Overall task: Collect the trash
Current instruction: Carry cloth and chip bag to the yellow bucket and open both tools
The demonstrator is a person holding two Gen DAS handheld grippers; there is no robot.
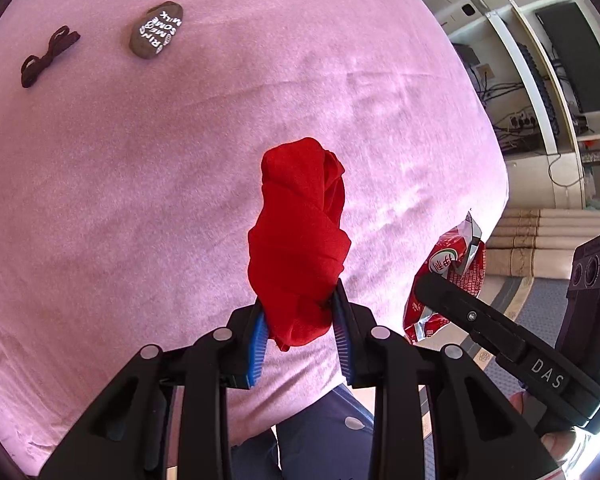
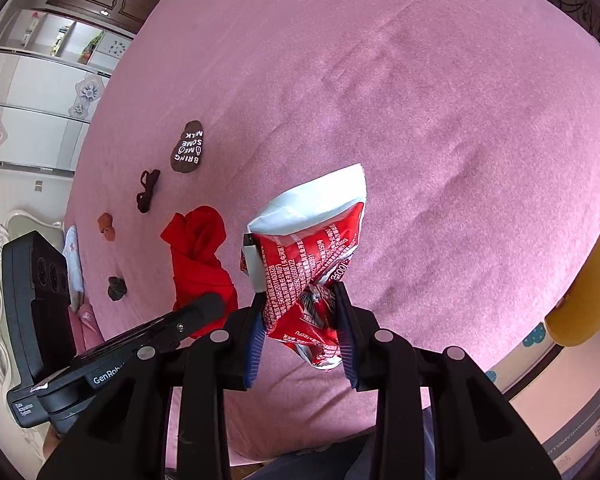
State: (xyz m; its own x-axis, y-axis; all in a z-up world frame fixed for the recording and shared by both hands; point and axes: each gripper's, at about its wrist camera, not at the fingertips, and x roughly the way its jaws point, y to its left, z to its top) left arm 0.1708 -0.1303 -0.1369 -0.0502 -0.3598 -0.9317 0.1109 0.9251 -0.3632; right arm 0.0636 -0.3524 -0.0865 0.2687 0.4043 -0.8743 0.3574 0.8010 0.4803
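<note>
A pink bedspread (image 1: 148, 208) fills both views, smooth apart from a few creases. Above it, the left gripper (image 1: 300, 312) is closed around the lower end of a bunched red cloth (image 1: 300, 232), which stands up from between the blue pads and is lifted clear of the bed. Just beside it, the right gripper (image 2: 300, 312) is clamped on the crumpled lower part of a red and white snack wrapper (image 2: 312, 248), also held off the surface; the wrapper's open top sticks up past the fingertips.

Farther back on the bed lie a brown sock with white lettering (image 2: 188, 146), a dark hair tie (image 2: 147, 190), a small reddish-brown scrap (image 2: 106, 226) and a dark scrunchie (image 2: 117, 288), all well apart from both grippers.

The risks, as I judge them: the wrapper is slick foil pinched only at its crumpled end, so a quick swing could let it slide out. The cloth is held low with most of its bulk above the grip, so it may sag or unroll and slip free. With both grippers full, the small pieces cannot be picked up until something is dropped off.
</note>
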